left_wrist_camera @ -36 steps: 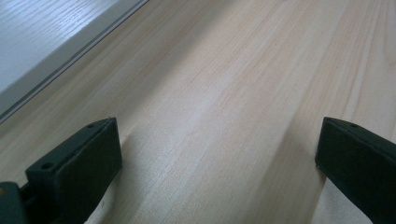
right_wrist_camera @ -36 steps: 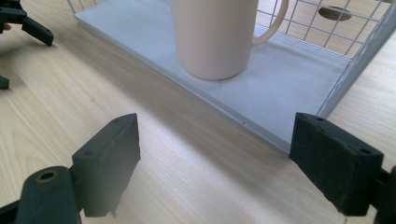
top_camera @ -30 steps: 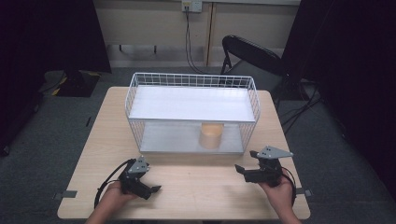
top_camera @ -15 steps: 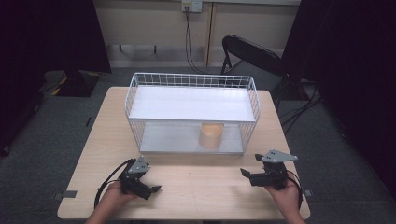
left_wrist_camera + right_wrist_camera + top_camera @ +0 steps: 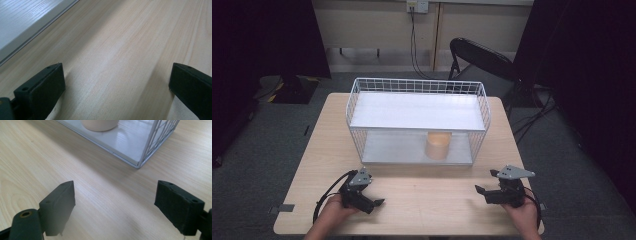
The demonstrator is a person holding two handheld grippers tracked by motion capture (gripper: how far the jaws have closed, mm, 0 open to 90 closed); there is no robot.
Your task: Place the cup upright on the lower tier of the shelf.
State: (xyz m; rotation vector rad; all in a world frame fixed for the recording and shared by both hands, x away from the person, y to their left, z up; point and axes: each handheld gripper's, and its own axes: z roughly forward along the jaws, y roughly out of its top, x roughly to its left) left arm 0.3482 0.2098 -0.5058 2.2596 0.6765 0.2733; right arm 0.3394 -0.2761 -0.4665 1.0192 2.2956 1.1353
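Resting on a pale wooden table (image 5: 422, 200) ringed by grey carpet, dark curtains and a folding chair (image 5: 482, 57): a white wire basket (image 5: 417, 87) with a white shelf across it. Sitting under that shelf, toward the basket's right end, on its white floor: a small tan cylinder (image 5: 437, 145), upright, looking like a squat cup or wooden block; too small to tell which. Probably light and rigid, with smooth sides that could be slipping in a loose pinch; best taken across its round wall, low down, reaching in through the basket's open front under the shelf.

Hovering near the table's front edge, well in front of the basket's left corner: the left gripper (image 5: 369, 199), jaws standing wide apart with bare wood between them. Waiting in front of the basket's right corner, well apart from it: the right gripper (image 5: 484, 192), jaws likewise spread and empty, pointing toward the cylinder's base (image 5: 100, 125) and the basket's corner wires.
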